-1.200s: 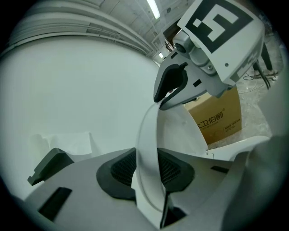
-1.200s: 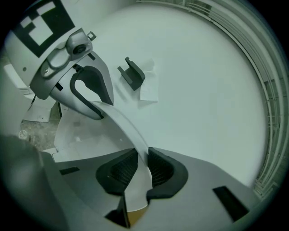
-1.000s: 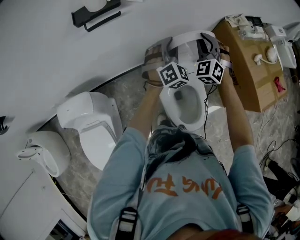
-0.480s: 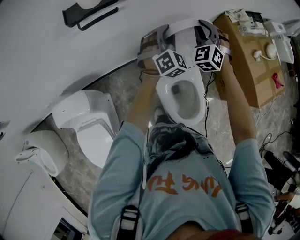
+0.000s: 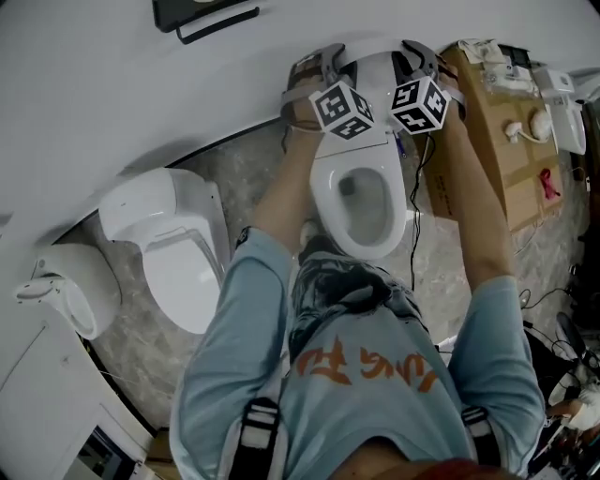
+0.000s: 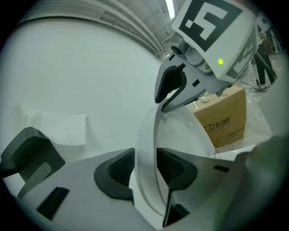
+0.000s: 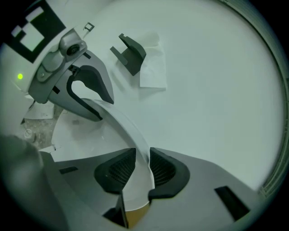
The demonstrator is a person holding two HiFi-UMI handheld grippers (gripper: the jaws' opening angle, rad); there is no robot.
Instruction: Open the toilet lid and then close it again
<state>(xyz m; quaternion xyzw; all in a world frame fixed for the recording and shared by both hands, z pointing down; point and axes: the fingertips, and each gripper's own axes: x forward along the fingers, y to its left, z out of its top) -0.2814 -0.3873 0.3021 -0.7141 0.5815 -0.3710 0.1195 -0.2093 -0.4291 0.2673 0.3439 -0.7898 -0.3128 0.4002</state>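
The white toilet's bowl (image 5: 361,202) is uncovered below me, and its lid (image 5: 375,66) stands raised against the white wall. My left gripper (image 5: 319,66) is at the lid's left edge and my right gripper (image 5: 419,58) at its right edge. In the left gripper view the lid's rim (image 6: 180,131) runs between the jaws of the left gripper (image 6: 145,169), which are opening. In the right gripper view the rim (image 7: 122,124) passes between the right gripper (image 7: 142,169), whose jaws are opening too. Each view shows the other gripper's jaws at the lid's far edge.
A second white toilet (image 5: 173,248) stands to the left with another white fixture (image 5: 66,291) beyond it. A cardboard box (image 5: 497,141) topped with small items sits close on the right. A black holder (image 5: 202,14) hangs on the wall. Cables (image 5: 553,309) lie on the floor at right.
Both grippers have carried the lid farther back toward the wall, so it stands more upright. The two marker cubes sit higher in the head view.
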